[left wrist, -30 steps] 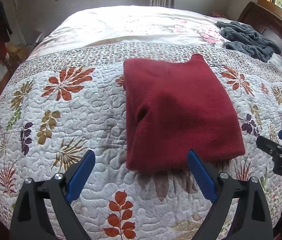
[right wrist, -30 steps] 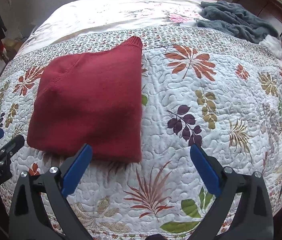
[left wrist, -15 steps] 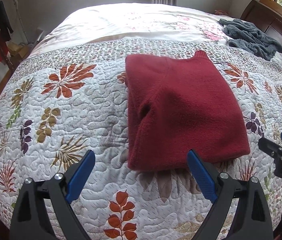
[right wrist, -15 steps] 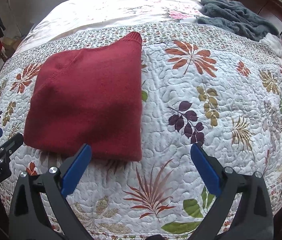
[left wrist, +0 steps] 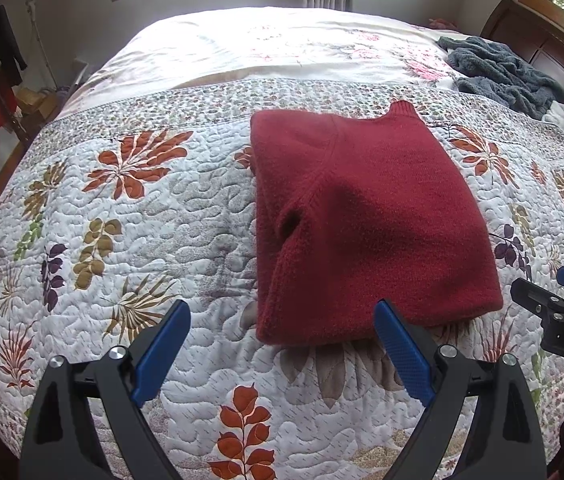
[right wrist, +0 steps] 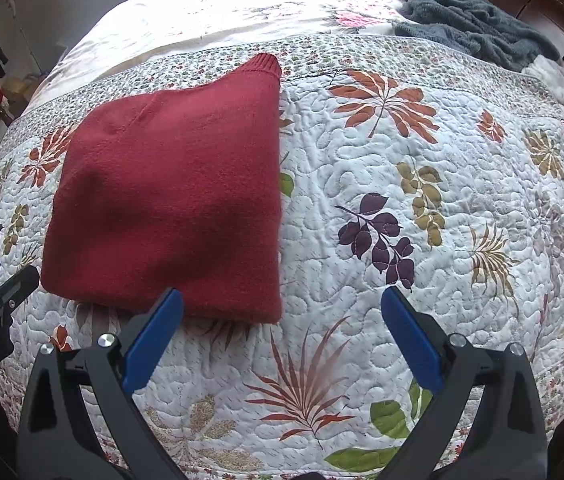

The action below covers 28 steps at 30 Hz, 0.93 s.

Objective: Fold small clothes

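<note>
The red sweater (left wrist: pixel 370 228) lies folded into a compact block on the quilted bed (left wrist: pixel 130 240), its ribbed collar pointing toward the headboard and its near edge just beyond both tools. The left tongs (left wrist: pixel 282 344) are spread wide and hold nothing, the right blue pad overlapping the sweater's near left corner in the view; the right tongs (right wrist: pixel 282 336) are likewise released and empty, their left pad by the sweater's near right corner. The fold looks nearly or fully done, so the step in hand is probably a last halving or a tidy. To do it well, each tool should take one near corner through all the layers, lift low and carry both corners evenly toward the collar, so that the puckered pocket on the left side flattens and does not bunch. The right edge is straight and clean; the left edge is thicker and rolled. Open quilt lies on both sides and ahead. The grey blanket (right wrist: pixel 478 20) sits well apart by the headboard, and the bed's near edge is close under the tools.
</note>
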Available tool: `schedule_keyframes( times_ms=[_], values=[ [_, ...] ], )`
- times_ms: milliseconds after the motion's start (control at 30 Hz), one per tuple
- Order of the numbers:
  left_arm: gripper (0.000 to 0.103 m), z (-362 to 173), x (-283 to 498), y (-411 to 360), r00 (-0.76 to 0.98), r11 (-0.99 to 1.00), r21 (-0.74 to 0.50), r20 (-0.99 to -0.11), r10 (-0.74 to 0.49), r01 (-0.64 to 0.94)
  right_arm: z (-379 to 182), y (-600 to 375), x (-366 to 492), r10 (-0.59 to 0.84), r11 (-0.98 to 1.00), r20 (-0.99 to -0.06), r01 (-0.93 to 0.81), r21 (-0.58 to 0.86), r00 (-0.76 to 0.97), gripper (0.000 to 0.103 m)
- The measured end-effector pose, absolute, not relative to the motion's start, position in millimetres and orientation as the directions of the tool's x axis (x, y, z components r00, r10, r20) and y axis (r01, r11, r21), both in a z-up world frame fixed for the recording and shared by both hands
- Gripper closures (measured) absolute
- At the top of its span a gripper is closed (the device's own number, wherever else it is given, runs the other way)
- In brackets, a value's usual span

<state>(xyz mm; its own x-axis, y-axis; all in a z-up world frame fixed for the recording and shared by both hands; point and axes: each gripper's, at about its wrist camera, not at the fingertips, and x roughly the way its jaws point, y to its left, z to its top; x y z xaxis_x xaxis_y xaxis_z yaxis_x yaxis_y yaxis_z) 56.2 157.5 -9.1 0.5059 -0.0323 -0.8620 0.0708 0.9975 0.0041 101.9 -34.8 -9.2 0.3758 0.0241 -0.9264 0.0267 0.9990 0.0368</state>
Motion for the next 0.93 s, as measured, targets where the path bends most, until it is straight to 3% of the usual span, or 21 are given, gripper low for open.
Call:
schedule_keyframes(
  times_ms=[933],
  values=[
    [0.01, -17.2, 59.1, 156.6, 0.496, 0.998, 0.005, -0.868, -0.027, 0.063, -13.4, -35.7, 104.4, 0.021, 0.999, -0.929, 0.032, 0.035, 0.37, 0.005]
  ],
)
